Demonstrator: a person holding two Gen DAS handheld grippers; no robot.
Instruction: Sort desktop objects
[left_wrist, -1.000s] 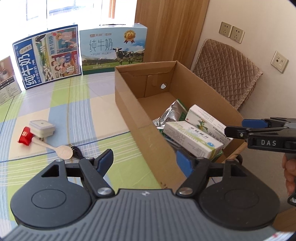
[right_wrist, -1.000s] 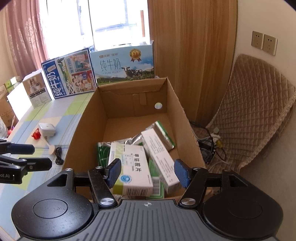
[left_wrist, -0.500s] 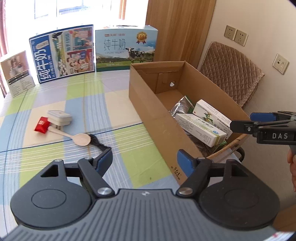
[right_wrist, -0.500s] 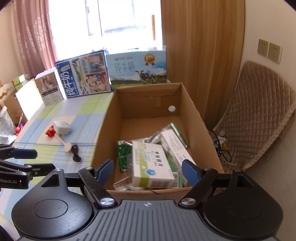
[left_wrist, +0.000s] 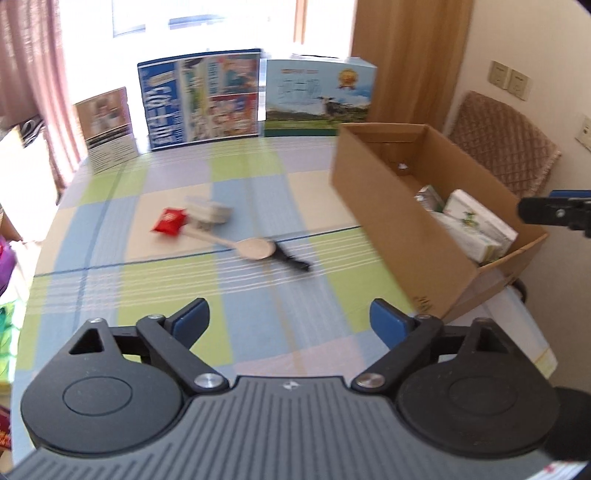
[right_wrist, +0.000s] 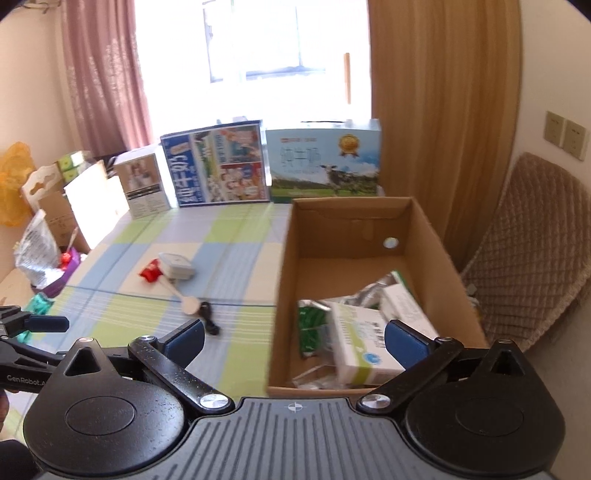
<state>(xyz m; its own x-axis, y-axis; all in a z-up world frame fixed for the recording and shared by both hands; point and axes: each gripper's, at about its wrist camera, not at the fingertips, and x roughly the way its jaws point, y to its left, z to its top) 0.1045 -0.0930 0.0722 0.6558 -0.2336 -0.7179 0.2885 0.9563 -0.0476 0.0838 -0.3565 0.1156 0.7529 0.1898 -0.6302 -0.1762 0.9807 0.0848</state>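
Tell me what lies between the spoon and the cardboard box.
A black cable lies beside the spoon; beyond it, bare tablecloth reaches the box. Right wrist view.

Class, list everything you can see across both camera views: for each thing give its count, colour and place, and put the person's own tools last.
cardboard box: 1, brown, table's right side, open.
medicine boxes: at least 2, white-green, inside the cardboard box.
foil packet: 1, silver, in the cardboard box behind them.
red packet: 1, red, mid-table, left of the white case.
white case: 1, white, beside the red packet.
wooden spoon: 1, pale wood, in front of the white case.
black cable: 1, black, at the spoon's bowl.
milk cartons: 2, blue-green, table's far edge.
quilted chair: 1, beige, right of the cardboard box.
left gripper: 1, black with blue fingers, open.
right gripper: 1, same, open.
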